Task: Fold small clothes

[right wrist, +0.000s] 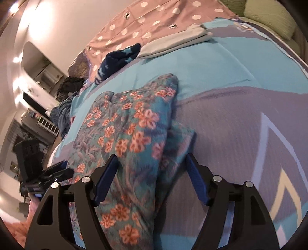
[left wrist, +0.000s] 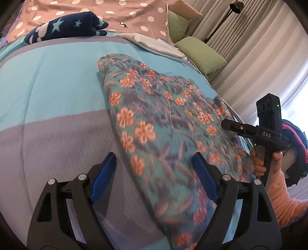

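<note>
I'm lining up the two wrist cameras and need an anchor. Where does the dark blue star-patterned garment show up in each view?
Left wrist view: the dark blue star-patterned garment lies top left, at the far edge of the blue blanket, against the pink polka-dot sheet.
Right wrist view: the garment sits upper left of centre, beyond the floral garment.
Shared landmark: the folded grey cloth, just right of it in both.

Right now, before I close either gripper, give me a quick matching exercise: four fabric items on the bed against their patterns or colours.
Items:
1. garment between the grippers
2. rolled dark bundle
3. flat folded cloth
4. far bedsheet

Looks:
A. plain pale grey
B. mauve, white polka dots
C. teal with orange flowers
D. navy with light-blue stars

Pairs: 1-C, 2-D, 3-A, 4-B
</note>
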{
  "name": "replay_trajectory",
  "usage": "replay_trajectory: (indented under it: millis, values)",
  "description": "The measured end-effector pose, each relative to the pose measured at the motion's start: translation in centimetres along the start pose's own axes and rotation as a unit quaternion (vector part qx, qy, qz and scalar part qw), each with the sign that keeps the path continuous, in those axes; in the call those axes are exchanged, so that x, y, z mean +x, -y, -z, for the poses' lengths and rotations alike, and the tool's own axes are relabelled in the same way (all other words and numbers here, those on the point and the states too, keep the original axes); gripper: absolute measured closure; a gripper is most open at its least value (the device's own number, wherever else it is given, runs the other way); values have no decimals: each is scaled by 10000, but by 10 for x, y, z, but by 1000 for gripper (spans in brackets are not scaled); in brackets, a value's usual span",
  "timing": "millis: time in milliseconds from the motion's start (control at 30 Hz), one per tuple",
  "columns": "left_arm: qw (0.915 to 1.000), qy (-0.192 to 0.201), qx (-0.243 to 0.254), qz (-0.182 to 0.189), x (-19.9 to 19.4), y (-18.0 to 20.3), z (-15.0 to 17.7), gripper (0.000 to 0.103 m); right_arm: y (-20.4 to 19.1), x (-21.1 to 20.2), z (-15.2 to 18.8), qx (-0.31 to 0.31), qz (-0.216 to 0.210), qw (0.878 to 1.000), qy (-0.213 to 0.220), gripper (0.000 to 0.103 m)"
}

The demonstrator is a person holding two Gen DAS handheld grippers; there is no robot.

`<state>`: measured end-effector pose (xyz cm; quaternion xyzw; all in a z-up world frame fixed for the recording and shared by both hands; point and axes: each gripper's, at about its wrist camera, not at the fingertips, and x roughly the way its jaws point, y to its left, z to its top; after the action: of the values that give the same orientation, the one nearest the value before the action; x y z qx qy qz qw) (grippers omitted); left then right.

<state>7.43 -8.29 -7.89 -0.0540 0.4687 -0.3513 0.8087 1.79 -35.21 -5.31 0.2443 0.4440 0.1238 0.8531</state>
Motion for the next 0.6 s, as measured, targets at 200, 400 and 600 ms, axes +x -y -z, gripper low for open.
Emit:
replay_trajectory:
  millis: [200, 400, 600]
  values:
    - [9999, -12, 64, 102, 16, -5, -16, 20, 3, 17, -20, -451, -480, 9976, -212, 29]
    - [9998, -60, 104, 183, 31, -11, -35, 20, -5, 40, -45, -801, -583, 9946, -312, 30]
    - [10000, 19, 59, 71, 44, -18, -56, 31, -20, 66, -64, -1248, -270, 9908, -448, 46]
